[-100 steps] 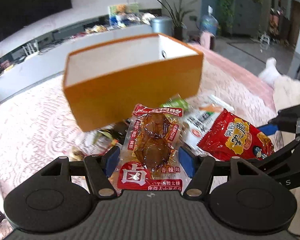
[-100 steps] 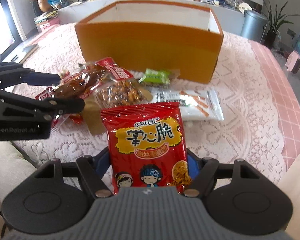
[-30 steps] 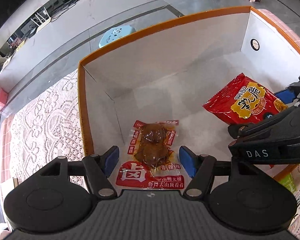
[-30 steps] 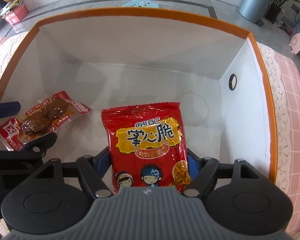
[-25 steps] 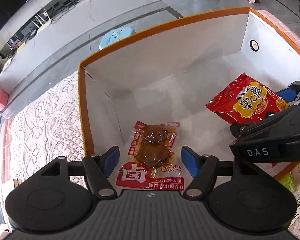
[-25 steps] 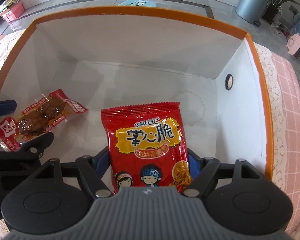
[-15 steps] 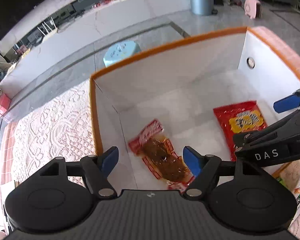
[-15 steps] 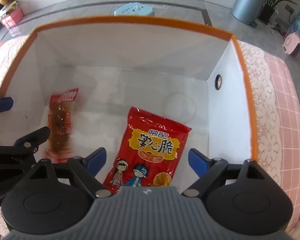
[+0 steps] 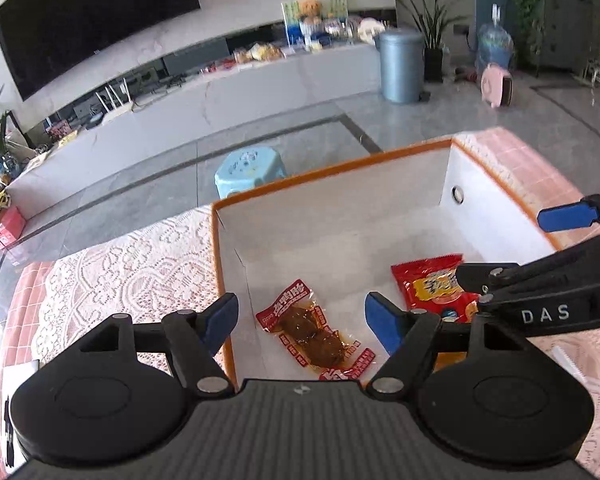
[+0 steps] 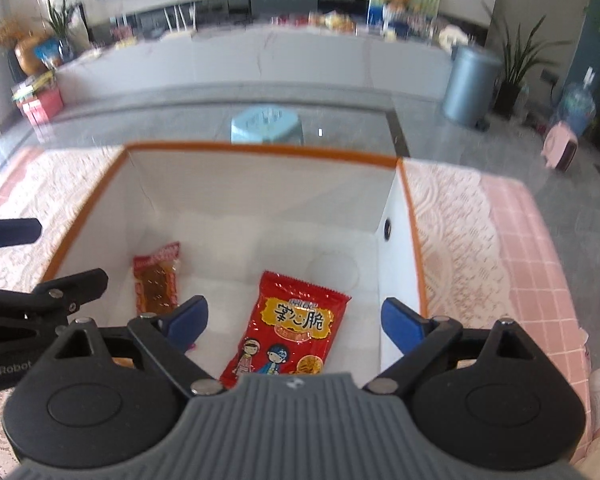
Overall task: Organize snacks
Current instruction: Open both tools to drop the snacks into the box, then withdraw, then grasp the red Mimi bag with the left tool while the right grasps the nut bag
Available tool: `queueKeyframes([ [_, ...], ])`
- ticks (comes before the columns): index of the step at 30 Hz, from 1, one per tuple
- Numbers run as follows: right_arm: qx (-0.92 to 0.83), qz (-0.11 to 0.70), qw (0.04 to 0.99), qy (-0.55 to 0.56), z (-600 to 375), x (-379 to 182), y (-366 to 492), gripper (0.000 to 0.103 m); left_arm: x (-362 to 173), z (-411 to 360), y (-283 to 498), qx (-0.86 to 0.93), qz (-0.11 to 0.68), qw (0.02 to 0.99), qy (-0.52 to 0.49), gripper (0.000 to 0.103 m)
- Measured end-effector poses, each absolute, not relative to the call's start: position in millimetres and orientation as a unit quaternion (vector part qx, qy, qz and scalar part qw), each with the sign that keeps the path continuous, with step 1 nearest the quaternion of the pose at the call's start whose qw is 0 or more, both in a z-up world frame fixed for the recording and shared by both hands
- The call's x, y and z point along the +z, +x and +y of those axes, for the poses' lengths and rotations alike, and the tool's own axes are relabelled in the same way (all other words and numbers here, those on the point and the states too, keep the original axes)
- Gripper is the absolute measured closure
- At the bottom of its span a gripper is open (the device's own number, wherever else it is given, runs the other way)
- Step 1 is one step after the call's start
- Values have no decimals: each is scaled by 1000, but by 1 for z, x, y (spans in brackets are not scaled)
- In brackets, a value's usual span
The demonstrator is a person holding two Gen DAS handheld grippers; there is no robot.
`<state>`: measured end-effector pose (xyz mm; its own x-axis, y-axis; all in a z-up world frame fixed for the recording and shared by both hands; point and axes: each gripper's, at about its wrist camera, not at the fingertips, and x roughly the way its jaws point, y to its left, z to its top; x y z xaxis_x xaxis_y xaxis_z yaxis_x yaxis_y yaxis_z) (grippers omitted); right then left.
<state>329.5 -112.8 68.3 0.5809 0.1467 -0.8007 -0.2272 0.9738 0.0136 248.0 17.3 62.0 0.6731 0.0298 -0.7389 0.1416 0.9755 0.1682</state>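
An orange box with white inside (image 9: 332, 208) (image 10: 260, 184) stands on the lace-covered table. A clear pack of braised meat with red print (image 9: 314, 332) (image 10: 156, 278) lies on the box floor at the left. A red snack bag with yellow label (image 9: 436, 284) (image 10: 290, 328) lies on the floor to its right. My left gripper (image 9: 302, 320) is open and empty above the meat pack. My right gripper (image 10: 294, 318) is open and empty above the red bag. The right gripper also shows in the left wrist view (image 9: 540, 256).
The table has a white lace cloth (image 9: 132, 256) over pink tiles (image 10: 540, 272). Beyond its far edge are a light-blue stool (image 9: 250, 170), a grey floor, a blue bin (image 9: 400, 64) and a low white counter.
Both grippers opened and let go of their packs, which dropped onto the box floor. Both grippers then rose and pulled back above the box.
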Motion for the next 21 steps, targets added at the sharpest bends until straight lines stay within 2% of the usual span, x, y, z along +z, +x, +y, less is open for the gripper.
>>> queueKeyframes([
  [9, 117, 337, 934, -37, -128, 93, 244, 12, 73, 32, 188, -38, 362, 929, 64, 19],
  [21, 113, 303, 946, -23, -123, 58, 146, 12, 54, 75, 115, -29, 356, 934, -18, 25],
])
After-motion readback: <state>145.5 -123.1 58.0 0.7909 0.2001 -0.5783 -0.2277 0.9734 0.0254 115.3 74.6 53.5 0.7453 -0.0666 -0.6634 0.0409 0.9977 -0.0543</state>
